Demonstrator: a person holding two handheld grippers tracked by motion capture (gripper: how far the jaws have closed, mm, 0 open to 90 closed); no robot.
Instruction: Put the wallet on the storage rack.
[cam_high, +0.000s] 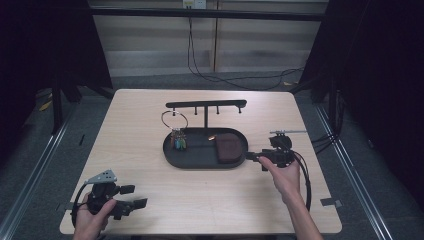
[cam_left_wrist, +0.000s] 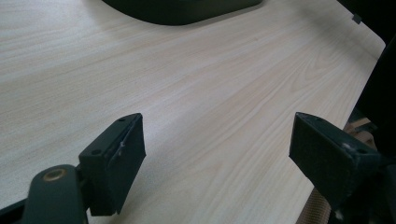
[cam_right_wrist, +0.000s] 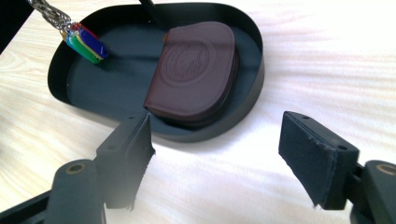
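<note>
1. Black oval tray (cam_high: 172, 156) sits mid-frame in the high view on the light wood bench (cam_high: 150, 200); long axis runs left-right across the frame.
2. A stand rises from the tray's back: a post (cam_high: 206, 118) with a horizontal bar (cam_high: 206, 104) on top, parallel to the tray's long axis, with short pegs hanging under it.
3. Brown pouch (cam_high: 228, 147) lies flat in the right end of the tray. In the right gripper view (cam_right_wrist: 194, 70) its rounded end points to the upper right of the frame and its straight zipped edge faces the lower left.
4. Key ring (cam_high: 174, 118) with coloured tags (cam_high: 179, 142) is at the tray's left end, the ring leaning up above the rim and the tags inside the tray.
5. Right tongs (cam_high: 252, 156): held in a hand at right-centre frame, jaws wide apart, empty, pointing left at the tray's right end, tips just beside the rim.
6. Left tongs (cam_high: 134, 196): held in a hand at lower left, well apart from the tray, jaws spread, empty, pointing right over bare bench.
7. Small dark marks sit near the bench's lower corners; too small to identify.
</note>
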